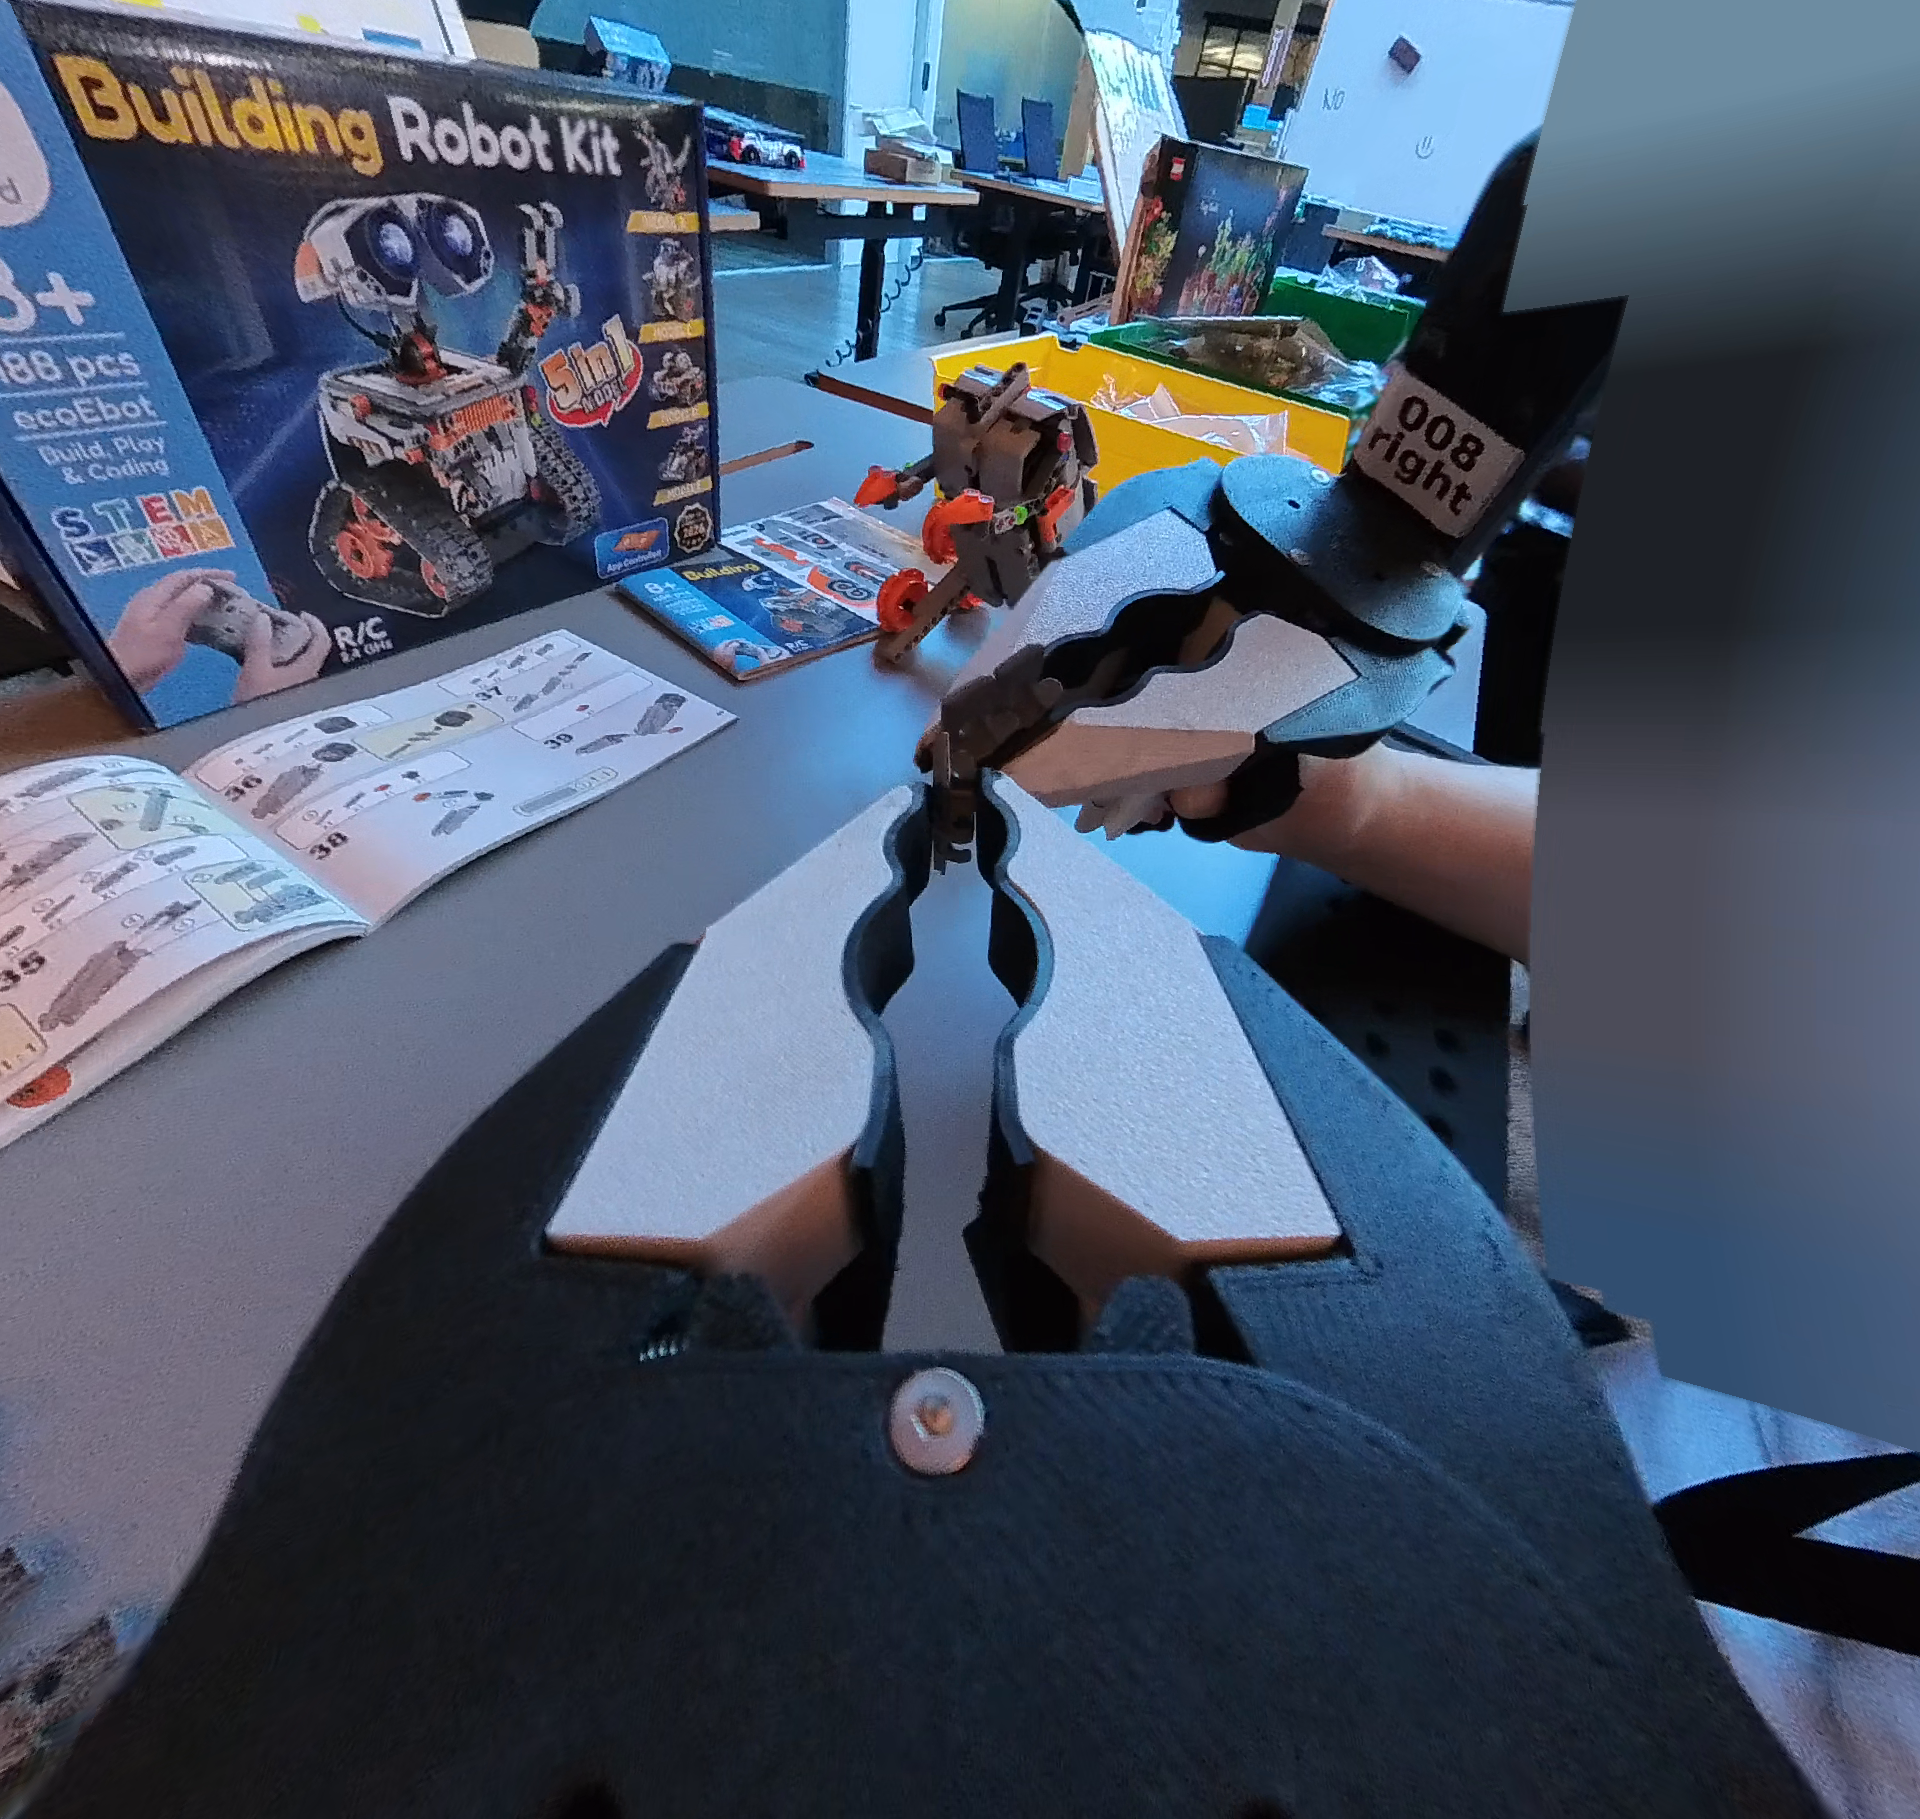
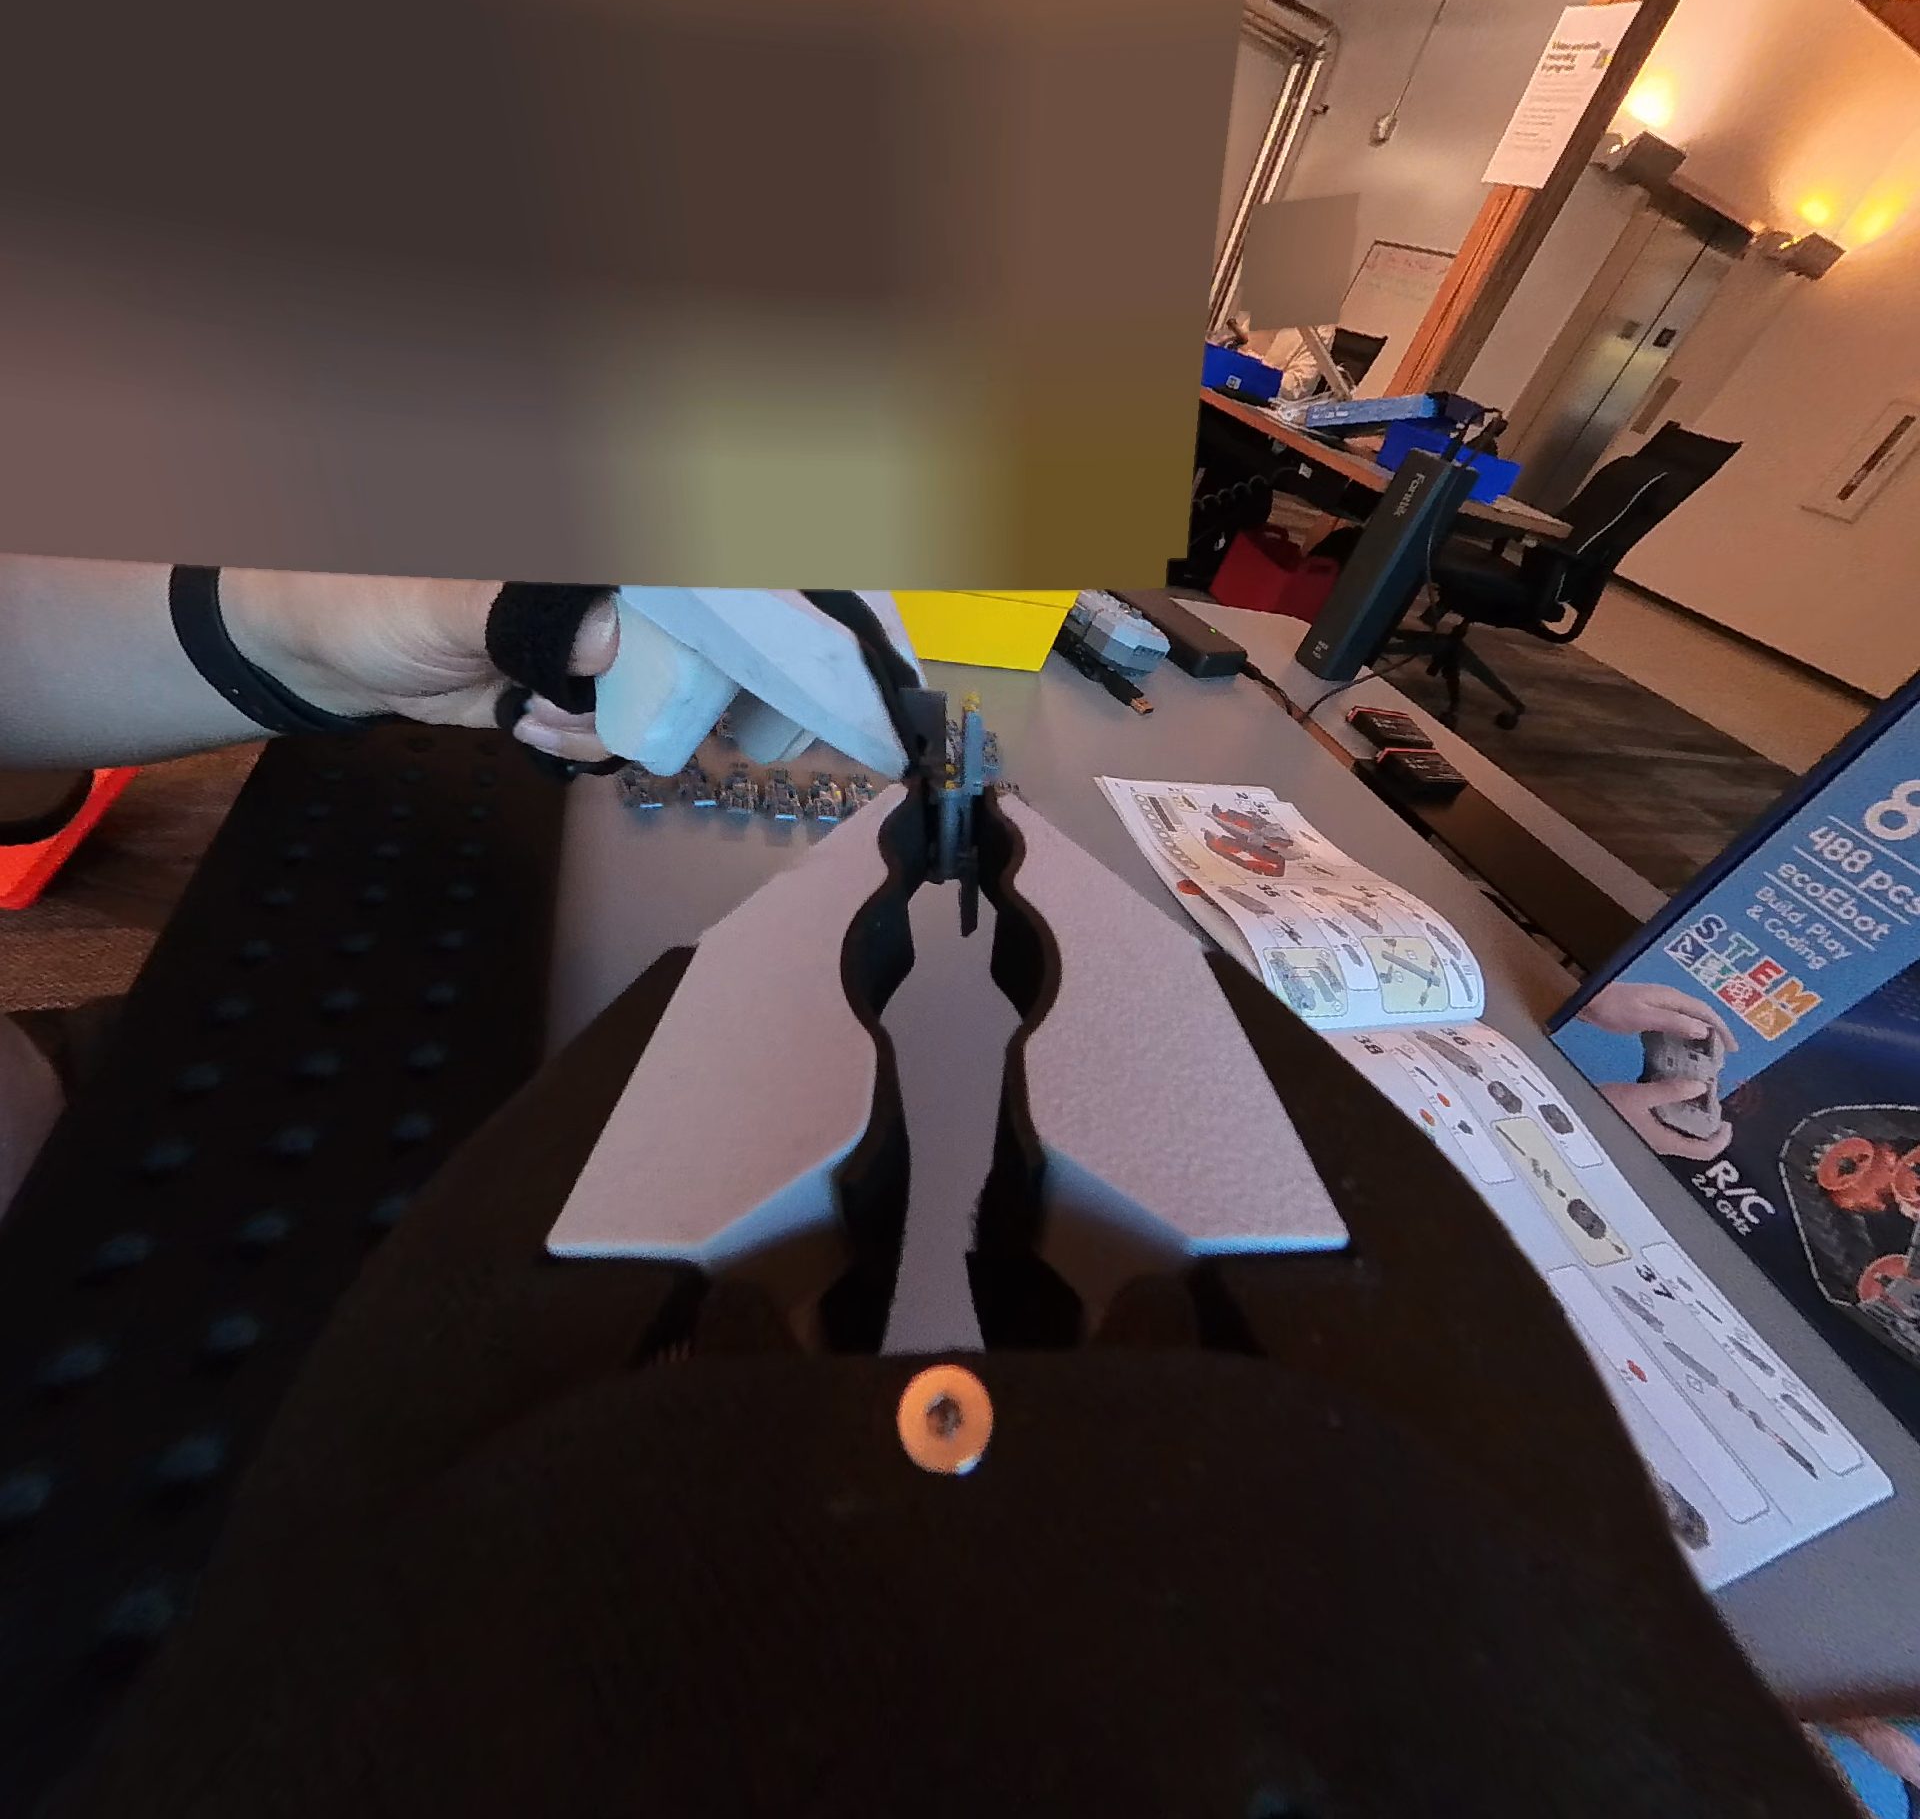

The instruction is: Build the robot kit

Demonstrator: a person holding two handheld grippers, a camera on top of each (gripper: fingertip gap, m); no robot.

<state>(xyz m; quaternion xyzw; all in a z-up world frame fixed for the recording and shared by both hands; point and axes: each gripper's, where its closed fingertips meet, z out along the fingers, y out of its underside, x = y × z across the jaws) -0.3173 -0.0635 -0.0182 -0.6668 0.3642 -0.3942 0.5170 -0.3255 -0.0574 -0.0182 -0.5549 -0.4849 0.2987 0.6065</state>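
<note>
My left gripper [image 1: 951, 819] is shut on a thin dark pin-like piece [image 1: 945, 834] just above the grey table [image 1: 623, 990]. My right gripper [image 1: 966, 746] comes in from the right, shut on a small dark grey brick assembly [image 1: 987, 715] that touches the left gripper's piece. In the right wrist view my right gripper [image 2: 951, 819] pinches the grey assembly [image 2: 961, 834]. The left gripper [image 2: 914, 730] meets it from the upper left, held by a hand [image 2: 416, 647]. I cannot tell whether the two pieces are joined.
A robot kit box [image 1: 364, 335] stands at the back left, with an open instruction booklet [image 1: 312, 834] in front of it. A partly built grey and orange model [image 1: 997, 502] and a yellow bin [image 1: 1195, 419] lie beyond. A row of small track links [image 2: 748, 793] and a black perforated mat [image 2: 260, 1042] lie near. The tips of both grippers are at nearly the same place.
</note>
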